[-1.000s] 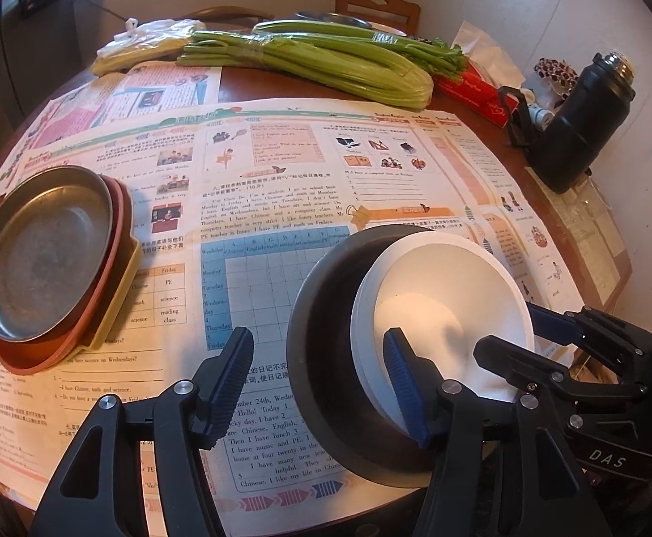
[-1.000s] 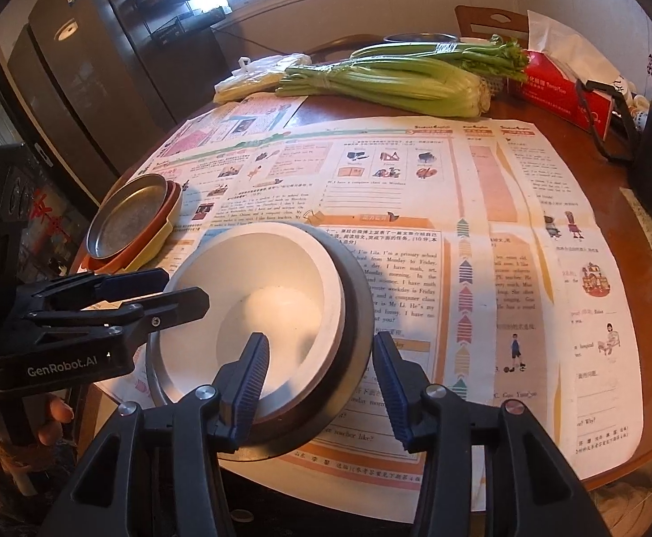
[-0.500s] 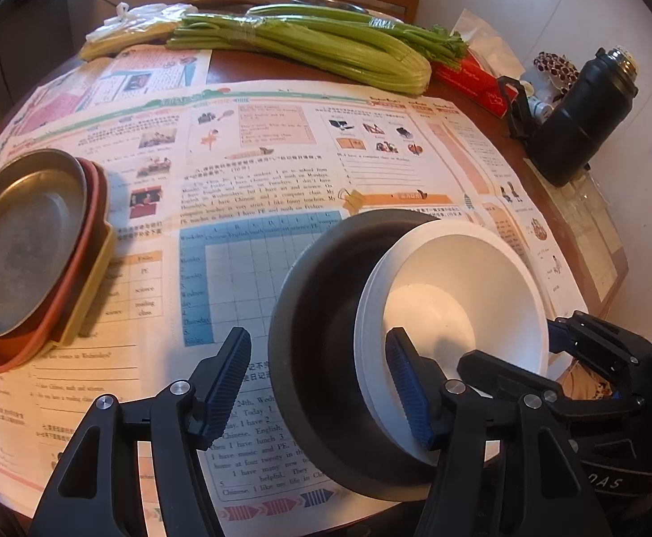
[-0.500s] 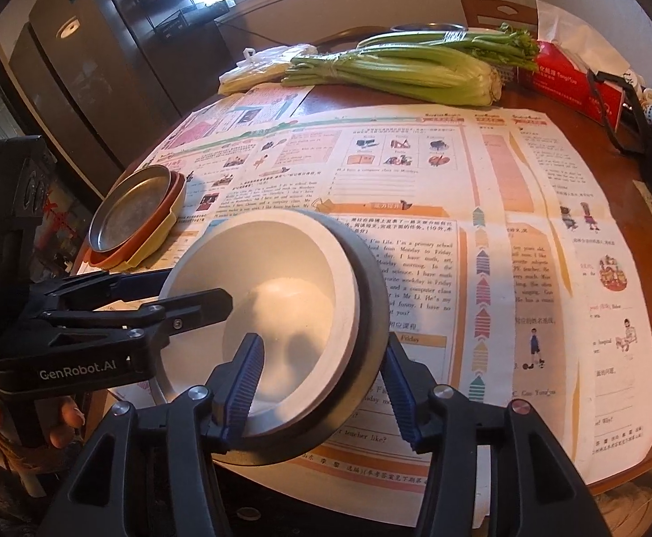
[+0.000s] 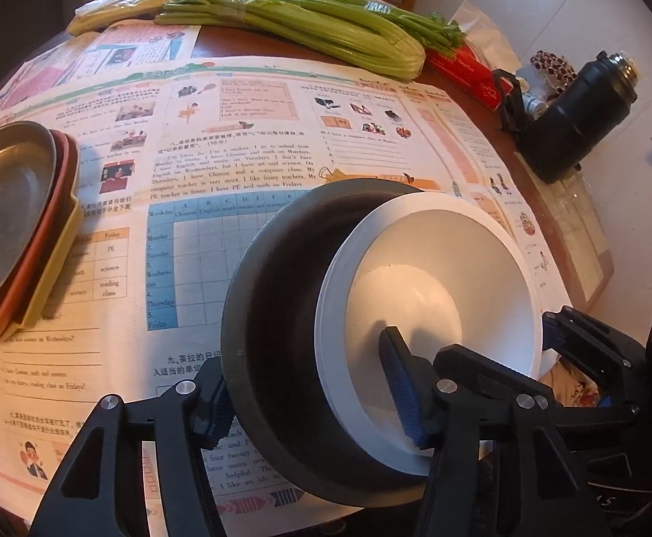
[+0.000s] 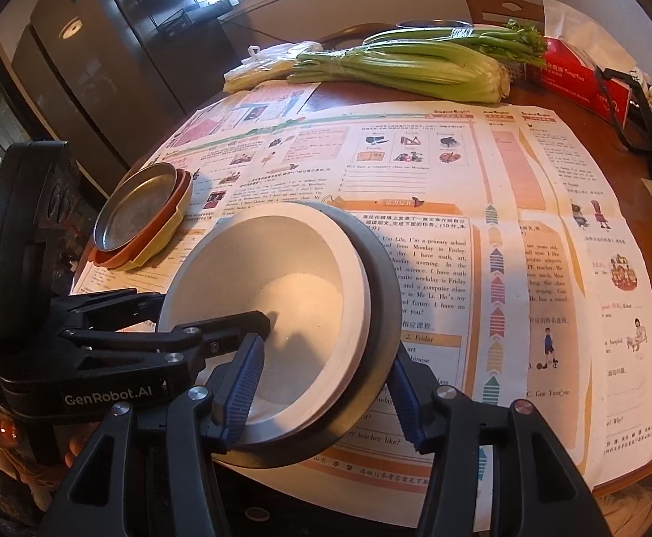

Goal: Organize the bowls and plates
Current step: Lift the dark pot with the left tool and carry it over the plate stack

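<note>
Both claws have hold of the same nested pair: a white bowl sitting inside a dark bowl, carried tilted just above the newspaper that covers the bench. The left claw is clenched across the near wall of the pair, one finger outside the dark bowl, the other down inside the white one. The right claw grips the opposite side the same way, one finger inside the white bowl and one against the dark bowl's outer wall. Two grips on opposite rims look meant to keep the stack from tipping or the inner bowl from sliding out while it is carried.

The stack of plates, a metal one on top of red and yellow ones, sits at the left edge of the bench, well apart from the bowls. My guess is the bowls are headed to a spot near it. Both tools reach in low from the near edge, roughly level, angled toward each other.
</note>
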Demonstrator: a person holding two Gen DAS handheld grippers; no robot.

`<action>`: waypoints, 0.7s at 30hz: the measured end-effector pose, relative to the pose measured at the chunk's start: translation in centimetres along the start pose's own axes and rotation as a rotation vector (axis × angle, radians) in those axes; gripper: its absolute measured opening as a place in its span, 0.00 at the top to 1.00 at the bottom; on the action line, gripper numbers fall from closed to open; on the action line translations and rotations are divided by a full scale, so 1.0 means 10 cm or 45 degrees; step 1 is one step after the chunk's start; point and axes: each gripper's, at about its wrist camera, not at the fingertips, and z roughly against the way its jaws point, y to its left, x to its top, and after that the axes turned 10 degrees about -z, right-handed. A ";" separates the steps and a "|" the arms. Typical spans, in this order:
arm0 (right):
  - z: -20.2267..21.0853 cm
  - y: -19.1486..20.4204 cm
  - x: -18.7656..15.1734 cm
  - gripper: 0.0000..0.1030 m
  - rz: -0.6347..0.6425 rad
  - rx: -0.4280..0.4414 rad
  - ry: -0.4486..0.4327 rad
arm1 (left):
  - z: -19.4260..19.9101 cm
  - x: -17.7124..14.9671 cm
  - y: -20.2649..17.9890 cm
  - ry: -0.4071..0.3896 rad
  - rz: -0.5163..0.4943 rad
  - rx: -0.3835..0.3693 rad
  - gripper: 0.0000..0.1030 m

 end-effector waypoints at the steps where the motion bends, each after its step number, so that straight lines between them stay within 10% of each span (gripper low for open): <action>1: 0.01 0.02 0.01 0.47 0.004 0.000 -0.001 | 0.03 0.01 0.02 -0.008 0.004 0.000 0.43; 21: -0.19 1.26 0.54 0.47 0.251 0.144 -0.037 | 1.00 0.06 1.12 -0.256 0.171 0.185 0.43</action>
